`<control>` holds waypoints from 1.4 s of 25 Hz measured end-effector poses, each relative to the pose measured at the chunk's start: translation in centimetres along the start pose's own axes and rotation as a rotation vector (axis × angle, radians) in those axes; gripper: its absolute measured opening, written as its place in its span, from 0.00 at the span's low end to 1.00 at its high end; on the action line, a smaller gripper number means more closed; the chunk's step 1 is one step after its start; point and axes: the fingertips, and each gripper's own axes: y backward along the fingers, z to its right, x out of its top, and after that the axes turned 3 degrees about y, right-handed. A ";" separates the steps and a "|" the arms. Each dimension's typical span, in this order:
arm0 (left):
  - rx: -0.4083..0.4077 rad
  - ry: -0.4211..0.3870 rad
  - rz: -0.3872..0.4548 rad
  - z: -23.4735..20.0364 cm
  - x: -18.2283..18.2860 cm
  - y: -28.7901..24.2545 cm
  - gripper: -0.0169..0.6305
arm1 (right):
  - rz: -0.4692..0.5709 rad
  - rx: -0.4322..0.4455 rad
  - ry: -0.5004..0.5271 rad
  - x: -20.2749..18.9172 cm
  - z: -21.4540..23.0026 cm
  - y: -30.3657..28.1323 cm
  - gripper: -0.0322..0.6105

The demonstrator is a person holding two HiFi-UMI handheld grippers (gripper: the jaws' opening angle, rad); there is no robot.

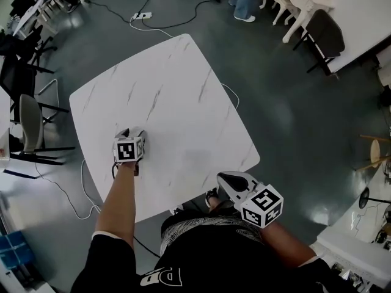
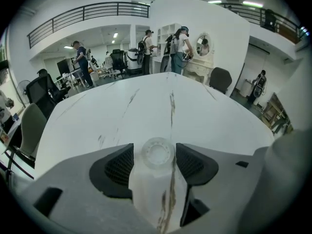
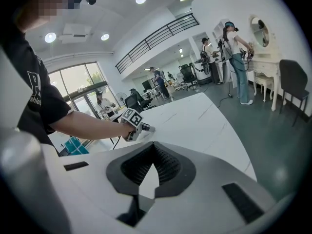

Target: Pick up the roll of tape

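We judge the pickup to be at its approach stage, with nothing lifted yet. The roll of tape point(image 2: 157, 153), a small clear roll, lies flat on the white marble-patterned table point(image 1: 177, 84), near its left side. The left gripper point(image 1: 131, 132) is tilted down over it. In the left gripper view its jaws stand wide apart with the roll between them. A sliver of tabletop shows on either side of the roll, so the ribbed pads point(image 2: 119, 165) do not press on it. From the head view the roll itself is hidden under that gripper.

The right gripper point(image 3: 152, 147) hangs off the near edge of the table, close to the person's body. Its jaw tips are together and nothing is between them, so we take it to have no part in this step.

What we think is left is to close the left jaws on the roll and raise it clear of the table.

Counting: we see one roll of tape, one table under it and two grippers. We make out no other object on that tabletop.
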 end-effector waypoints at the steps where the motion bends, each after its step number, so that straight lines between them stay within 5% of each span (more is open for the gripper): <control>1: -0.007 0.003 0.000 0.0 -0.1 0.0 0.44 | -0.004 0.003 0.000 -0.1 0.0 -0.2 0.06; 18: -0.076 -0.067 0.001 1.1 0.0 1.7 0.35 | 0.008 0.007 0.013 0.8 -2.0 -1.1 0.06; 35: -0.245 -0.081 0.204 2.1 -2.5 19.5 0.35 | 0.118 -0.009 0.083 1.3 -13.1 -1.4 0.06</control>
